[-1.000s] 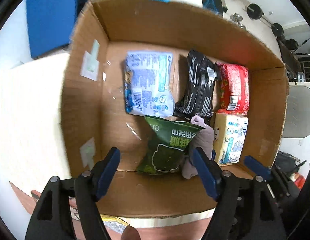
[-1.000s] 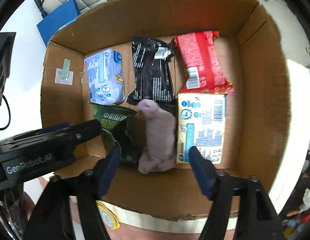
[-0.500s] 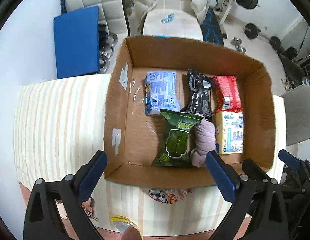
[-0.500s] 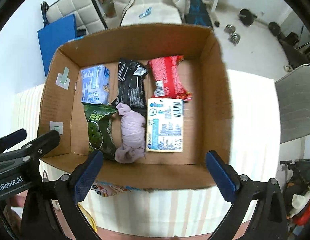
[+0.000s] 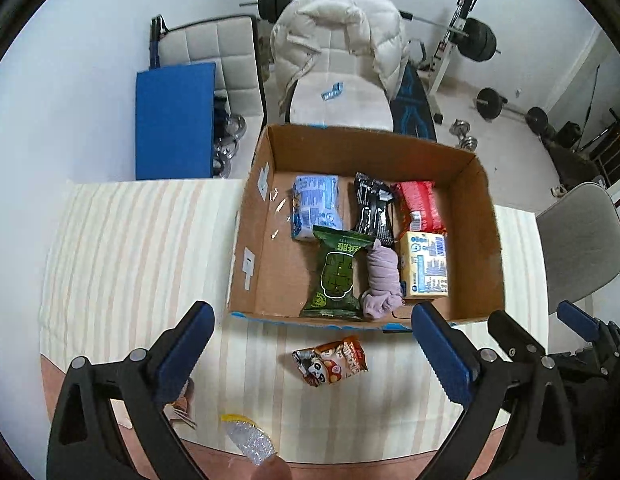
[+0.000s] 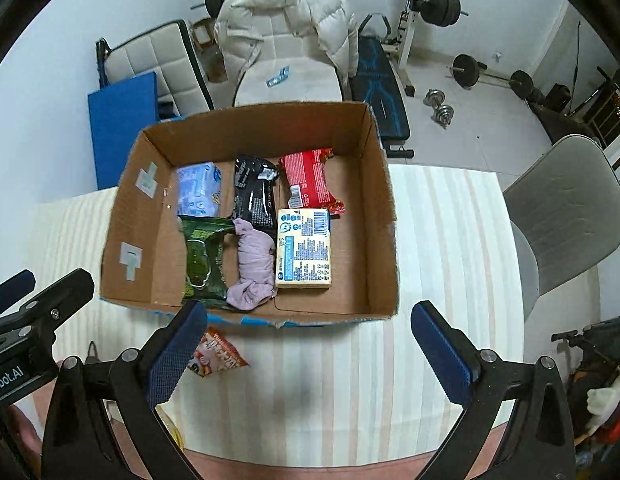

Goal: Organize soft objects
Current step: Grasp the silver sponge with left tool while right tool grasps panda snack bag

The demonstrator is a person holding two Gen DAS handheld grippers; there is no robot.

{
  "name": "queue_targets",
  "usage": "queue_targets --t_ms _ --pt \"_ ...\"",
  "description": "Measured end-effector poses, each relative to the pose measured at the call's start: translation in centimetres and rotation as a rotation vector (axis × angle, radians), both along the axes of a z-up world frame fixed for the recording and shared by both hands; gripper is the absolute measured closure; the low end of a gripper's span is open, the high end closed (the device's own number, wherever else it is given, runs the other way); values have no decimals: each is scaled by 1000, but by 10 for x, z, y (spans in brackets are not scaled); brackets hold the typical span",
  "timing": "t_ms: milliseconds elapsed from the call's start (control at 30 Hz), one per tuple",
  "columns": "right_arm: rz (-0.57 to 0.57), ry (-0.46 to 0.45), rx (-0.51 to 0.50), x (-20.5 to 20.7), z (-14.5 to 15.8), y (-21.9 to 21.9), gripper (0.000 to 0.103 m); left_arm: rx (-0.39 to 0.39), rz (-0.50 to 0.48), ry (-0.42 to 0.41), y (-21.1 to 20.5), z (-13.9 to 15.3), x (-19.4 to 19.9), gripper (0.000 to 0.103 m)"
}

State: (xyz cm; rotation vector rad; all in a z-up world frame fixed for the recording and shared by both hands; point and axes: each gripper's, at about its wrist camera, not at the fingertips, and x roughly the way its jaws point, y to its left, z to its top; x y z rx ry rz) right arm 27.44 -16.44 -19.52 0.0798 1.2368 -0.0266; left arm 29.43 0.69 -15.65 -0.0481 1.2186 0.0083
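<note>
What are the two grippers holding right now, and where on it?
Nothing. The left gripper and right gripper both have jaws wide open and empty, above the striped tabletop in front of the cardboard box.

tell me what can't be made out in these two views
- Orange snack packet: right wrist view, partly hidden behind the right gripper's finger; whole in the left wrist view.
- Clear crinkly wrapper: left wrist view, blurred, cut by the bottom edge; contents unclear.
- Print on the packs in the cardboard box: too small to read.
- Green pack: lower end hidden by the box's near wall.
</note>
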Motion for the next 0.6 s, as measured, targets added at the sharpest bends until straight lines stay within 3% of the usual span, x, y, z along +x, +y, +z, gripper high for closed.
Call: queue_targets --t_ms 167,367,500,600 --pt "-9 -55 22 -20 29 -6 0 -7 -8 -36 -2 19 -17 2" --pt "0 -67 45 -35 41 -8 0 13 26 -52 4 28 -32 2" --pt "29 -25 100 -45 27 -7 0 36 97 5 23 7 -50 2" --pt "90 35 127 -56 6 4 0 42 162 94 46 -30 -74 2"
